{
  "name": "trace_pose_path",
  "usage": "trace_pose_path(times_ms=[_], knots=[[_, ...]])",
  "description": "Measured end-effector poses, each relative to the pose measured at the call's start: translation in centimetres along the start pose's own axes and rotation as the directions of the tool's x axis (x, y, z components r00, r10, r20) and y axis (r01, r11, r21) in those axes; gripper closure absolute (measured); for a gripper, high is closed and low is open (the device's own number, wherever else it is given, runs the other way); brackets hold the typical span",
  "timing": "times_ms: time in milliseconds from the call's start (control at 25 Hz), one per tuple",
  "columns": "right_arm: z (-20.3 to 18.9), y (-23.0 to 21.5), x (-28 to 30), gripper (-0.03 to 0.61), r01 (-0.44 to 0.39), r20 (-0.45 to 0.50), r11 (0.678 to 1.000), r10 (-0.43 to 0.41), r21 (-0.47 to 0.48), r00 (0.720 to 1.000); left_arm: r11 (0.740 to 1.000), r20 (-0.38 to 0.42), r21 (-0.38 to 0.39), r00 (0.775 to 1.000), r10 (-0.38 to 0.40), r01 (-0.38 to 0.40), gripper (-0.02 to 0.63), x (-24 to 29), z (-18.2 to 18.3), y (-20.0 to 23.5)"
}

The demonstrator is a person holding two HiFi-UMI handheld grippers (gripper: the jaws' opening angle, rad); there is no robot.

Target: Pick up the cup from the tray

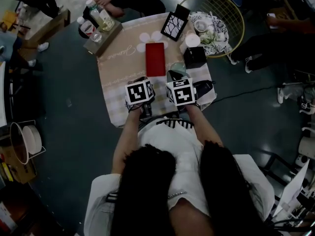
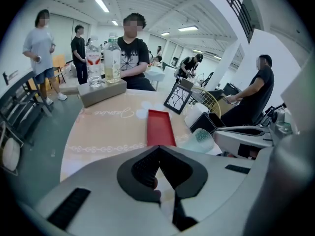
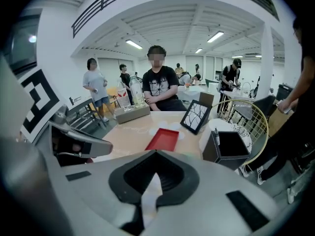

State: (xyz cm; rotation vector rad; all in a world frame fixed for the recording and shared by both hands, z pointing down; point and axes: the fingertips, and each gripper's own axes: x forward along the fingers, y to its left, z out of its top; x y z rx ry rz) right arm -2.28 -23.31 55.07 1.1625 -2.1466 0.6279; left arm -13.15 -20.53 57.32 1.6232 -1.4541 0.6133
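On cloth just right of red tray (image 1: 155, 59), not on it: pale cup (image 2: 202, 139), close ahead of right gripper (image 3: 156, 153). Left gripper (image 2: 158, 148) alongside. Both tongs pinched closed, nothing between. Risk: closed tips shove light cup, rolling it toward black box (image 1: 195, 57).

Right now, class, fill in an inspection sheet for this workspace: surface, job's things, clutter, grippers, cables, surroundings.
Surface: round table under a beige cloth.
Job's things: red tray bare; pale cup off it, by its near right corner.
Clutter: box of bottles, picture frame, black box, wire basket.
Grippers: left gripper and right gripper both shut, nothing held.
Cables: thin cable on the floor right of the table.
Surroundings: seated people around the table.
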Motion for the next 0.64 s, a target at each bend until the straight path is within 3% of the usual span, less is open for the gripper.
trace_pose_path(times_ms=[640], knots=[[0.01, 0.01, -0.25, 0.574, 0.006, 0.004, 1.000, -0.006, -0.007, 1.000, 1.000, 0.005, 0.015, 1.000, -0.002, 0.002, 0.607, -0.08, -0.22, -0.38]])
